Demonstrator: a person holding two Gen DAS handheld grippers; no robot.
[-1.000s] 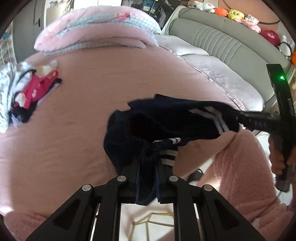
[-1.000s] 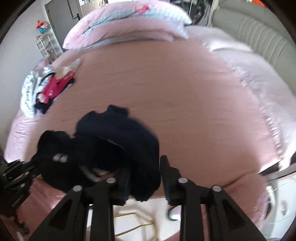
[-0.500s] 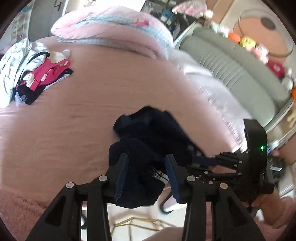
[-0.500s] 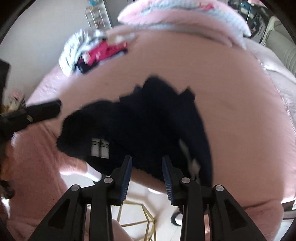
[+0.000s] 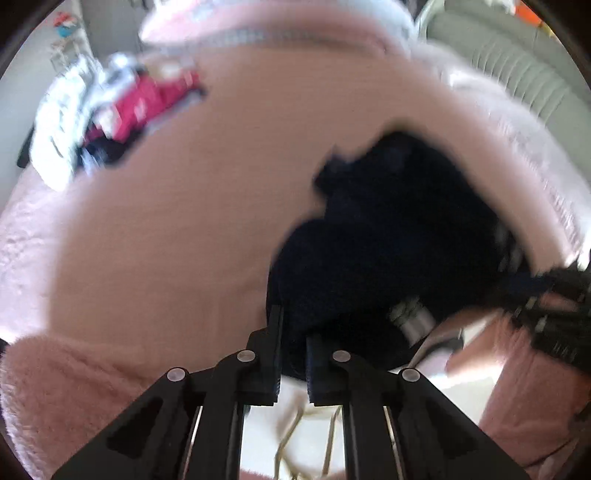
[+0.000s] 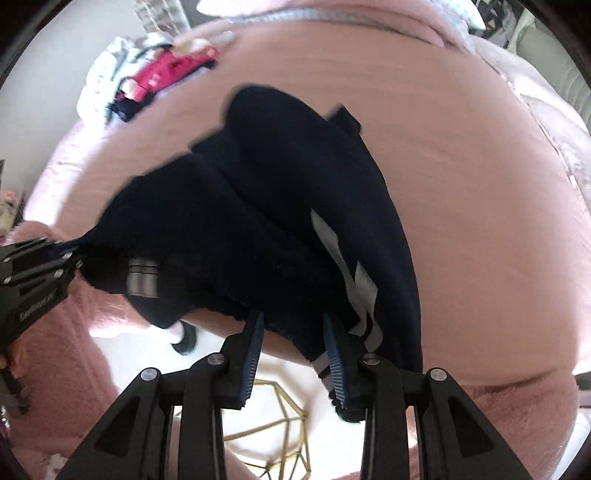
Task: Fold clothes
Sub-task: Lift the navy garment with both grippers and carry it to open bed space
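A dark navy garment with white stripes (image 5: pixel 388 236) lies bunched at the near edge of the pink bed (image 5: pixel 184 221), partly hanging off it. My left gripper (image 5: pixel 293 332) is shut on the garment's near left edge. In the right wrist view the same garment (image 6: pixel 280 206) spreads across the bed edge. My right gripper (image 6: pixel 293 332) is open, its blue-padded fingers (image 6: pixel 334 354) on either side of the garment's near hem. The left gripper also shows there at the left edge (image 6: pixel 37 266), clamped on the cloth. The right gripper shows blurred at the right in the left wrist view (image 5: pixel 554 295).
A heap of white, red and dark clothes (image 5: pixel 110 118) lies at the bed's far left, and shows in the right wrist view (image 6: pixel 147 77). A pink duvet (image 5: pixel 277 26) is piled at the head. A grey sofa (image 5: pixel 517 62) stands to the right. A gold wire frame (image 6: pixel 273 432) stands on the floor below.
My left gripper has closed on the garment's edge and swung left. My right gripper stays open and has moved closer to the hem. The garment has spread wider across the bed edge.
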